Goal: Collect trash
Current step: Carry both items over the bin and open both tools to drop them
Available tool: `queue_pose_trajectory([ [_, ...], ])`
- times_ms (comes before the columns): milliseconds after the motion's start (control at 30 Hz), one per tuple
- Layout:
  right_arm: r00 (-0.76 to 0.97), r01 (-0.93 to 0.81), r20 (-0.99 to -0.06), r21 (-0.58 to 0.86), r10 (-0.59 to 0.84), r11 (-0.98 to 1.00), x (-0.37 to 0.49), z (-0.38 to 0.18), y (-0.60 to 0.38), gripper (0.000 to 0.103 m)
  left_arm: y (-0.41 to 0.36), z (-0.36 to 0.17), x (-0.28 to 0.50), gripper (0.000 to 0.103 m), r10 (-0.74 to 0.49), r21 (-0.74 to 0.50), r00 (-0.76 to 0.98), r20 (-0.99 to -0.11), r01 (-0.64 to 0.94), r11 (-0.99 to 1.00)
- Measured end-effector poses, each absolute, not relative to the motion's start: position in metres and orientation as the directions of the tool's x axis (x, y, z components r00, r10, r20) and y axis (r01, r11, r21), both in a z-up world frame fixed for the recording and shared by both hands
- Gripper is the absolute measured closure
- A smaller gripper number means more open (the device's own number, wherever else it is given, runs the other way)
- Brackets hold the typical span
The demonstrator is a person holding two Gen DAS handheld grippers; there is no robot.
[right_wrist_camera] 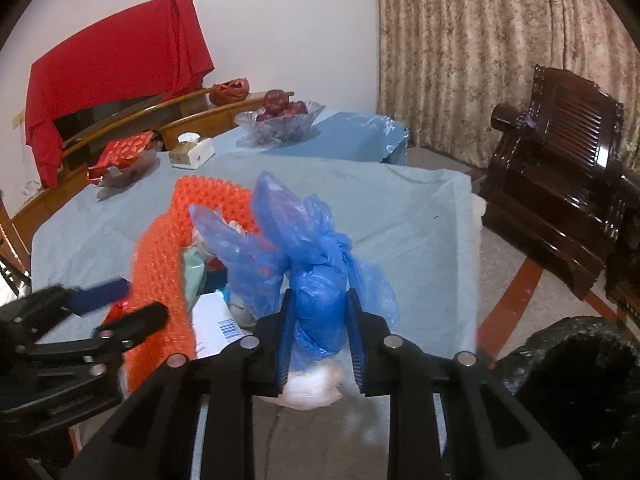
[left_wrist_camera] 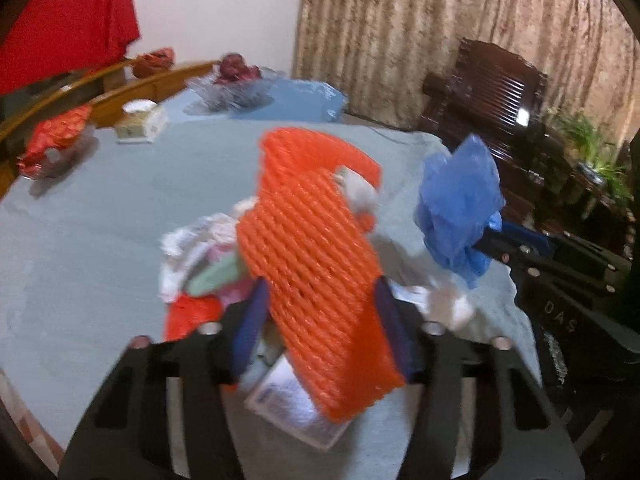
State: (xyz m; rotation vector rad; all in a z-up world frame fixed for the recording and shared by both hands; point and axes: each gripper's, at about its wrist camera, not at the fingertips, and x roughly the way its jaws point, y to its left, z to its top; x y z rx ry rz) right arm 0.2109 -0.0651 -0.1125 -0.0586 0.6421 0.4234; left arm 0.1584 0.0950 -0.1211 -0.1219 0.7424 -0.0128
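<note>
**Both grippers loaded, pile on the table**

Orange foam net (left_wrist_camera: 316, 264) fills the left wrist view, pinched between the left gripper (left_wrist_camera: 320, 312) fingers, which sit fairly narrow on either side of it. It sticks up and away from the camera at a tilt, with the top end curling over to the right.

Over on the right, the right gripper (right_wrist_camera: 320, 320) is clamped narrow on a scrunched blue bag (right_wrist_camera: 316, 280), twisted tight where the pads (right_wrist_camera: 285, 336) squeeze it and flaring out loose above. From the left view the same bag sits up off the table, just right of the net.

Under both lies the rest of the trash pile (left_wrist_camera: 200, 256) on the light blue tablecloth (left_wrist_camera: 100, 208): white crumpled paper, something pale green, a red scrap, and a white box with a barcode (right_wrist_camera: 224, 328). A white wad (right_wrist_camera: 316, 384) sits right below the right fingers.

Further back there's a tissue box (right_wrist_camera: 192, 152), a glass bowl of red fruit (right_wrist_camera: 280, 120), and a red wrapper (right_wrist_camera: 124, 152). Red cloth (right_wrist_camera: 116, 76) hangs at the wall, a dark wooden chair (right_wrist_camera: 560, 184) stands by the curtain (right_wrist_camera: 480, 48), and a black bag (right_wrist_camera: 576, 376) is at lower right.
</note>
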Motion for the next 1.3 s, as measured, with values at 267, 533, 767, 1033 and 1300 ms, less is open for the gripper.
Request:
queue_pose_trajectory([
  [267,0.746,-0.386,-0.56,0.078,0.36,0.919,0.198,-0.1,-0.082,0.078,0.087,-0.108,0.149,0.087,-0.055,-0.102,0.769,-0.637,-0.013,0.995],
  [533,0.785,-0.351,-0.509,0.105,0.353,0.931,0.175,-0.077,-0.112,0.078,0.078,-0.059,0.112,0.087,-0.053,-0.074,0.844,-0.533,0.015,0.997],
  [767,0.828,-0.273,-0.477,0.119,0.296,0.955,0.147,-0.054,-0.156,0.078,0.034,-0.036,0.104,0.087,-0.173,-0.099,0.841,-0.513,0.142,0.985],
  [1033,0.85,-0.127,-0.503,0.092,0.156,0.988,0.113,-0.055,-0.226,0.078,-0.035,-0.044,0.115,0.087,-0.331,-0.123,0.779,-0.532,0.316,0.941],
  [1300,0.822,0.035,-0.569,0.077,0.015,0.996,0.089,-0.081,-0.288,0.078,-0.111,-0.071,0.139,0.087,-0.448,-0.13,0.679,-0.582,0.466,0.875],
])
